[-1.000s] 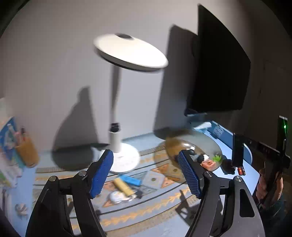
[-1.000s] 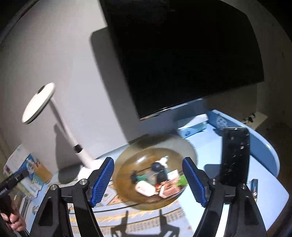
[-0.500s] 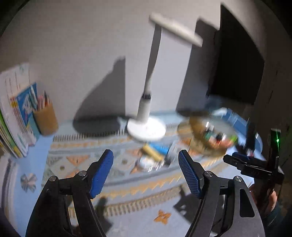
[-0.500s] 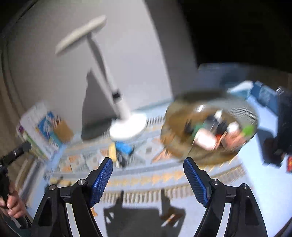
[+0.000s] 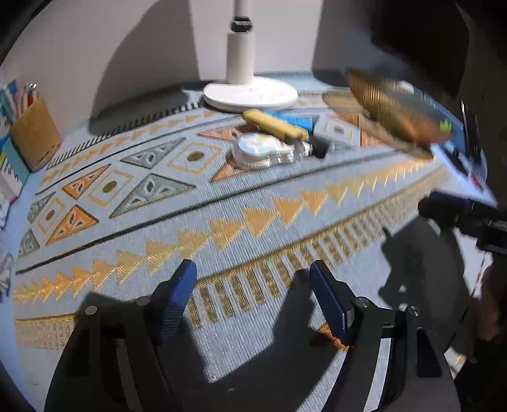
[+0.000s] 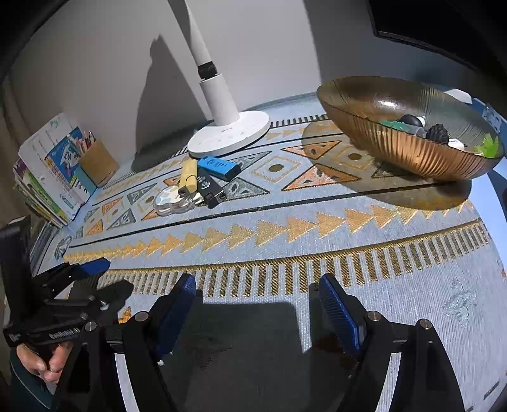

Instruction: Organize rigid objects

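A small pile lies on the patterned mat (image 6: 285, 228) in front of the lamp base: a yellow stick (image 6: 188, 171), a blue USB drive (image 6: 218, 167), a black USB drive (image 6: 209, 189) and a clear plastic piece (image 6: 172, 201). The pile also shows in the left wrist view: yellow stick (image 5: 274, 124), clear piece (image 5: 263, 152). An amber ribbed glass bowl (image 6: 396, 149) at the right holds several small items. My left gripper (image 5: 253, 298) is open and empty, low over the mat's near edge. My right gripper (image 6: 256, 307) is open and empty, also near the front edge.
A white desk lamp base (image 6: 228, 136) stands behind the pile. A pencil cup (image 6: 96, 161) and stacked books (image 6: 47, 183) sit at the left. A dark monitor (image 6: 443, 22) hangs at the back right. The left gripper (image 6: 79, 285) shows at the right view's lower left.
Both grippers have tilted down and dropped low toward the mat's front edge. The lamp head and monitor have left view. Both stay open and empty.
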Demonstrator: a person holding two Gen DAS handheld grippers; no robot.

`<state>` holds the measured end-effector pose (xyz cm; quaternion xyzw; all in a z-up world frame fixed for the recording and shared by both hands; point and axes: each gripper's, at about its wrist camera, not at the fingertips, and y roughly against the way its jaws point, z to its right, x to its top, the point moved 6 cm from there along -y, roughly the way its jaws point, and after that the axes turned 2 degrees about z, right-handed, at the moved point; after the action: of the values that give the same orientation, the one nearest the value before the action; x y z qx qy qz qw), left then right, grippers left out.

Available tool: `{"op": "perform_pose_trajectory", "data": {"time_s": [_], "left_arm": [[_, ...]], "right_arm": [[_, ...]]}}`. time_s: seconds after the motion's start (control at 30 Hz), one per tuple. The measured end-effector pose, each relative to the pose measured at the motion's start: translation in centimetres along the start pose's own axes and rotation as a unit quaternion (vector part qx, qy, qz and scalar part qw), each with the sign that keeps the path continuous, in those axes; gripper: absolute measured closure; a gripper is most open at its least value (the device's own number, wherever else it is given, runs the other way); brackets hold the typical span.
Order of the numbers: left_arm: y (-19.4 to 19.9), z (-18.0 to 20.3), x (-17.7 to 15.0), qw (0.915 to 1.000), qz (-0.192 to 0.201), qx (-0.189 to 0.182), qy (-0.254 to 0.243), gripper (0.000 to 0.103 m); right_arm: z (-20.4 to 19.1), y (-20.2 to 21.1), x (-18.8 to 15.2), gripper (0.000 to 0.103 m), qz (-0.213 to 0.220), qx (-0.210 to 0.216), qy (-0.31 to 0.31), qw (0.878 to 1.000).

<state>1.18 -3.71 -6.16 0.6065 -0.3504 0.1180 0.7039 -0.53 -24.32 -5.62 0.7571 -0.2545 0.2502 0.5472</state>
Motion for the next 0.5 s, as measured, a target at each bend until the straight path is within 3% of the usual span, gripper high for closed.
{"op": "perform_pose_trajectory", "data": {"time_s": [0.1, 0.2, 0.3, 0.43, 0.5], "left_arm": [[0.5, 0.8, 0.2, 0.9997, 0.004, -0.010, -0.022, 0.031], [1.6, 1.1, 1.6, 0.9967, 0.020, 0.003, -0.078, 0.031], [2.4, 0.5, 3.8, 0.9920, 0.046, 0.004, -0.117, 0.031], [0.9, -1.0, 6.2, 0.9906, 0.042, -0.025, -0.128, 0.031], [-0.9, -1.5, 7.0, 0.9899, 0.023, -0.034, -0.135, 0.031]], "right_arm": [[-0.5, -0.3, 0.3, 0.025, -0.018, 0.018, -0.004, 1.000], [-2.2, -0.7, 1.2, 0.025, -0.047, 0.073, -0.004, 0.996], [-4.8, -1.0, 3.3, 0.025, -0.051, 0.043, 0.064, 0.996], [-6.5, -3.0, 6.3, 0.025, -0.043, 0.042, 0.090, 0.994], [-6.9, -4.6, 7.6, 0.034, -0.044, 0.042, 0.093, 0.994]]}}
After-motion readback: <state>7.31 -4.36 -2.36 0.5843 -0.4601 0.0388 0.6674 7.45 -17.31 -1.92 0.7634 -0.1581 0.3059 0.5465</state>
